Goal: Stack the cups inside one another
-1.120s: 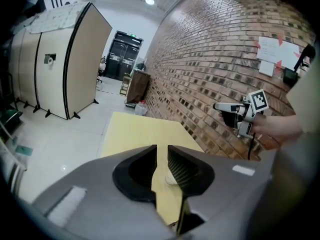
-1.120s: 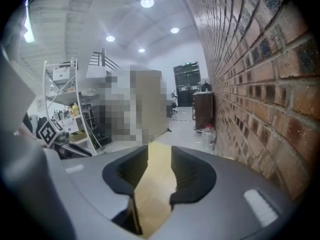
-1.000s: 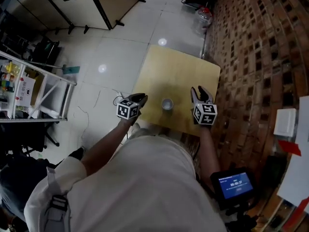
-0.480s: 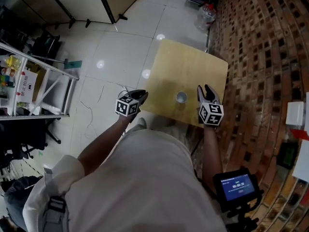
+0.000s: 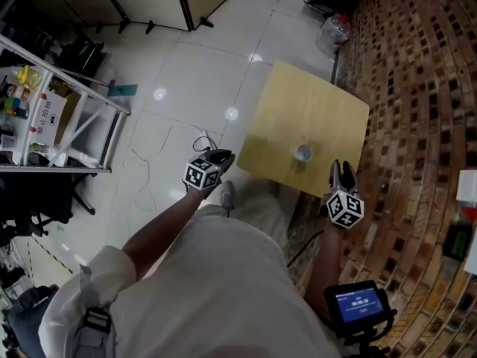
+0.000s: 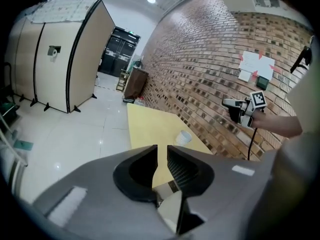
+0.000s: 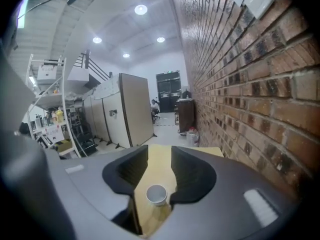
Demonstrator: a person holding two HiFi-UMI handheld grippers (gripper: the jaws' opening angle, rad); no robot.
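White cup sits upright by itself near the table's front edge, a bit right of its middle. Whether it's one cup or a few already nested, can't tell from here. No other loose cup shows on the table.

Off the table's front-left corner, over the floor, hangs the left gripper, jaws a narrow slit apart with nothing in them. At the table's front-right corner is the right gripper, jaws moderately apart and empty, with the cup lined up in the gap but well ahead.

If the person goes for it, best guess: widen the right jaws first, come in low across the table, pinch the wall gently so it doesn't buckle, and keep it upright.
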